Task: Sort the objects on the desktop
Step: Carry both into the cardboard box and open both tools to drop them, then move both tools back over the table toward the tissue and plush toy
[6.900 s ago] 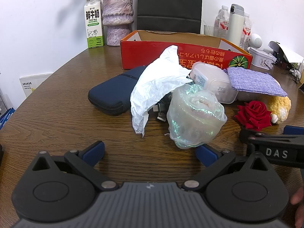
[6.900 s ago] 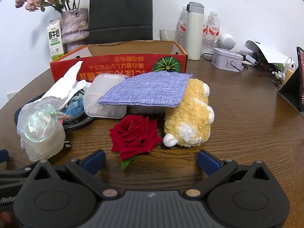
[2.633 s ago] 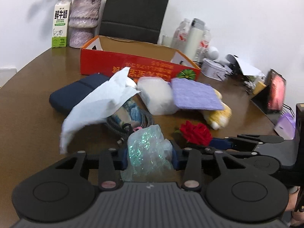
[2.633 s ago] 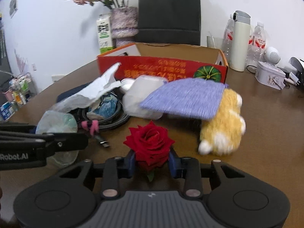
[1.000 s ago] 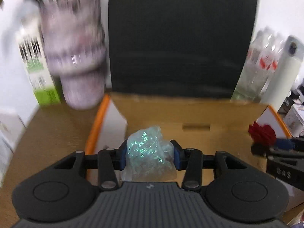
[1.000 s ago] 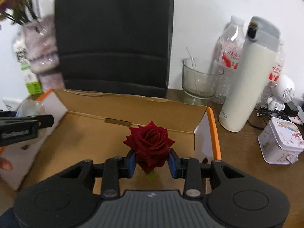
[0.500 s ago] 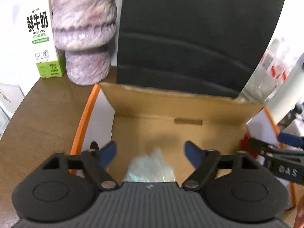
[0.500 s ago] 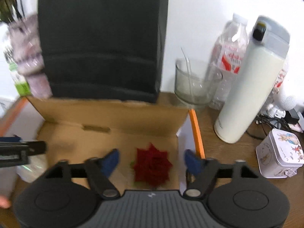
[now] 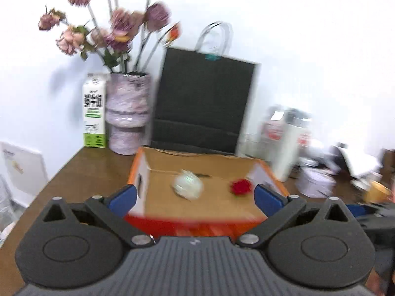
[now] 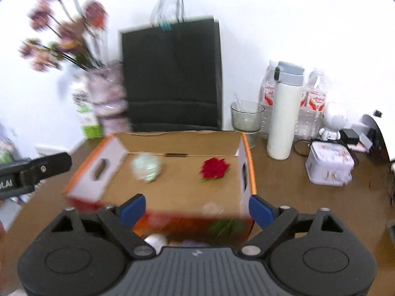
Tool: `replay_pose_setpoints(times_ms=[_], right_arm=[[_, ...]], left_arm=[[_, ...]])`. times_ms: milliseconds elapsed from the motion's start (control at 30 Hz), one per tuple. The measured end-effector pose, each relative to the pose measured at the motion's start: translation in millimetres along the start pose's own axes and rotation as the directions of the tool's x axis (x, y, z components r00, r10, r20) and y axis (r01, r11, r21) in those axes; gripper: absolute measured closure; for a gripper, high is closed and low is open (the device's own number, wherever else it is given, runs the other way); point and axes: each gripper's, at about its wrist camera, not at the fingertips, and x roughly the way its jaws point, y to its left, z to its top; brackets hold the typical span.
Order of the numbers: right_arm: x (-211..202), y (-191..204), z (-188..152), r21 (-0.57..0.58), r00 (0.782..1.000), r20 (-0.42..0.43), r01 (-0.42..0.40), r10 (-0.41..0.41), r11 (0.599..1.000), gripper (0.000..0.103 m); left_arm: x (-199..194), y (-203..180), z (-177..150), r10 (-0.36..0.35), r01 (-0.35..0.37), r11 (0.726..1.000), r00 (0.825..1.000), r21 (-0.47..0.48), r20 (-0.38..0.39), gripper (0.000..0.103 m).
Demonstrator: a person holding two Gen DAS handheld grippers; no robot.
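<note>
An open red cardboard box [image 9: 212, 224] [image 10: 244, 172] stands on the brown table. Inside it lie a crumpled iridescent plastic wrap ball [image 9: 188, 185] [image 10: 147, 167] on the left and a red rose [image 9: 241, 187] [image 10: 214, 168] on the right. My left gripper [image 9: 195, 201] is open and empty, in front of and above the box. My right gripper [image 10: 196, 209] is open and empty, also in front of the box. The left gripper's finger shows at the left edge of the right wrist view [image 10: 37, 170].
Behind the box stand a black paper bag [image 10: 172, 76], a purple vase with dried flowers [image 9: 128, 118] and a milk carton [image 9: 95, 113]. To the right are a glass [image 10: 246, 118], a white thermos [image 10: 284, 113], water bottles and a small tin [image 10: 329, 164].
Both grippers have pulled back and up from the box, open. The wrap ball and the rose now lie on the box floor, apart from the fingers.
</note>
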Motion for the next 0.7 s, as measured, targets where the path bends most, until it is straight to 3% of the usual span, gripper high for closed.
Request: replay_pose_setpoints(times_ms=[133,233,333,500,700], right_arm=[[-58.8,20.0,-51.7,-0.031,0.999,0.039,-0.034,0.035,0.999,0.008],[-88.8,30.6,-94.7,-0.034,0.995,0.051,-0.084,0.086,0.996,0.008],[-107.6,37.4,-135.8,-0.057,0.995,0.056,-0.077,0.080,0.995,0.008],[-117.3,40.4,-184.5,-0.075,0.998,-0.007,-0.057,0.056,0.996,0.008],[-122.4,37.7,-204.9,-0.088,0.999,-0.017,-0.047,0.046,0.995,0.008]], left_arm=[[-60.8,-3.1,-54.2,-0.087,0.087,0.995,0.996,0.038,0.006,0.000],[-93.6,-0.8,-96.5,-0.108,0.104,0.991,0.993,0.087,0.037,0.000],[-109.1,5.0,-133.0,-0.098,0.096,0.989,0.995,0.115,0.016,0.000],[-124.5,14.1,-171.9,-0.125,0.129,0.978,0.992,0.161,-0.036,0.000],[-122.6,19.7,-193.3,-0.117,0.127,0.967,0.991,0.221,-0.058,0.000]])
